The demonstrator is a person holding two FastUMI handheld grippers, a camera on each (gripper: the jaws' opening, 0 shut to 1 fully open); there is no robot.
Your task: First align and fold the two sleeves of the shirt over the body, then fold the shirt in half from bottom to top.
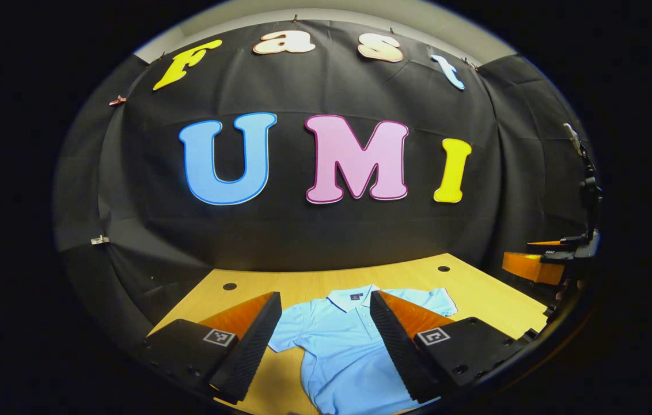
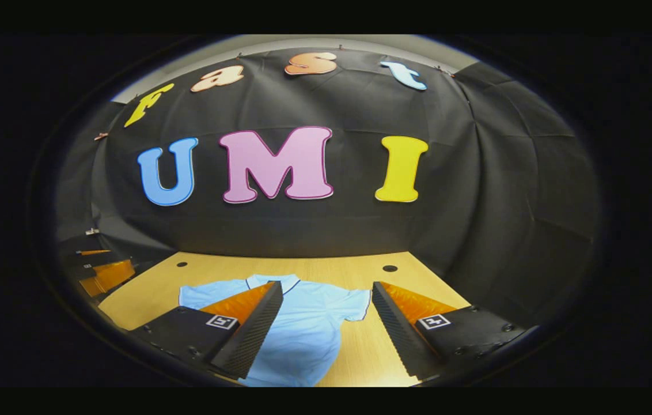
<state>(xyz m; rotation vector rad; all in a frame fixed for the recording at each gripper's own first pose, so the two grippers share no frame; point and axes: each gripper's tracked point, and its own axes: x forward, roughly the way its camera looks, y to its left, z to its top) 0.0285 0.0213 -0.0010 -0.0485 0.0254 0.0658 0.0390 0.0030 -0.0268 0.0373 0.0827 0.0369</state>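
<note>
A light blue polo shirt (image 1: 337, 346) lies flat and face up on the wooden table (image 1: 476, 288), collar toward the far wall, both short sleeves spread out. My left gripper (image 1: 324, 295) is open over the shirt's near part, its fingers framing the chest and collar and holding nothing. In the right gripper view the shirt (image 2: 314, 323) sits left of centre, and its right sleeve (image 2: 355, 305) lies between the fingers. My right gripper (image 2: 326, 285) is open and holds nothing. The right gripper (image 1: 539, 265) also shows at the far right of the left gripper view, and the left gripper (image 2: 104, 274) at the left edge of the right gripper view.
Black cloth walls close the table in at the back and sides. Small round holes (image 1: 230, 286) (image 1: 444, 268) mark the tabletop's far corners. A black stand (image 1: 588, 184) rises at the right. Bare wood (image 2: 360, 346) lies right of the shirt.
</note>
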